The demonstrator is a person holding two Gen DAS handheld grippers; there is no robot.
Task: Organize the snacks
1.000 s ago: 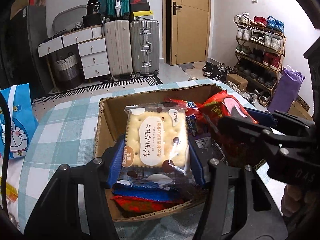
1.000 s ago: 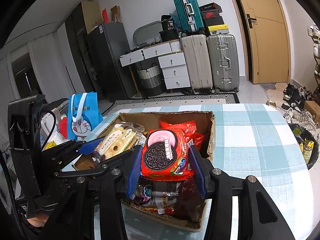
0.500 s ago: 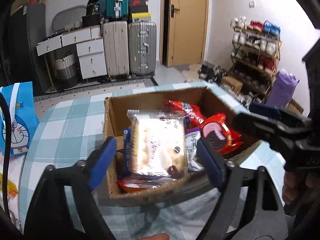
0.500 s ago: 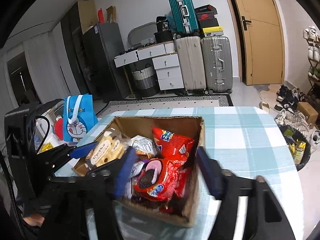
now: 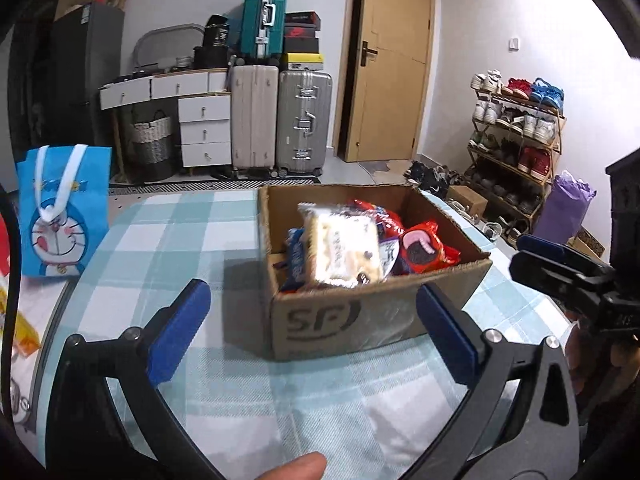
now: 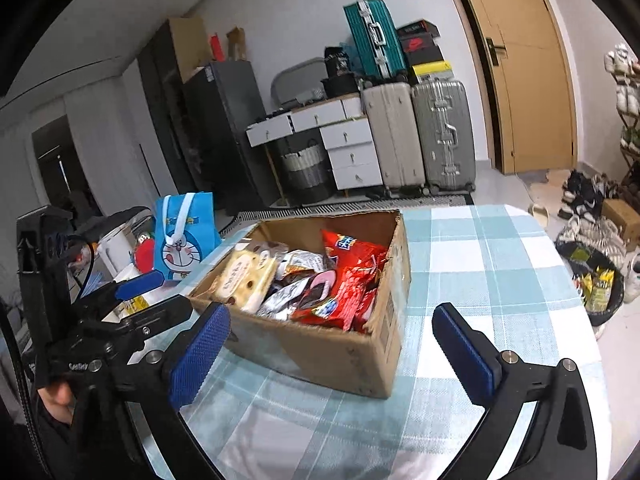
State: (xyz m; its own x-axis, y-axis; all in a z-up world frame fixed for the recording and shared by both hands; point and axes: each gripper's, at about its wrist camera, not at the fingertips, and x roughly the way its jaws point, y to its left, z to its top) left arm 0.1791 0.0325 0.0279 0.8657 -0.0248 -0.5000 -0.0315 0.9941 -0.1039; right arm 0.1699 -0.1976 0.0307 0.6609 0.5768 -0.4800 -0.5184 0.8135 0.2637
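Blue-padded, the left gripper [image 5: 312, 328] and right gripper [image 6: 332, 352] both hang released, holding nothing, just short of the cardboard box [image 5: 360, 320]. The cracker packet [image 5: 342, 250] and red cookie pack [image 5: 424, 248] lie inside it on the checked tablecloth [image 6: 480, 264].

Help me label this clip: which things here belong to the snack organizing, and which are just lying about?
Part of the job:
cardboard box
cracker pack
red cookie pack
left gripper, open
right gripper, open

Lying about:
blue cartoon bag
suitcases
shoe rack
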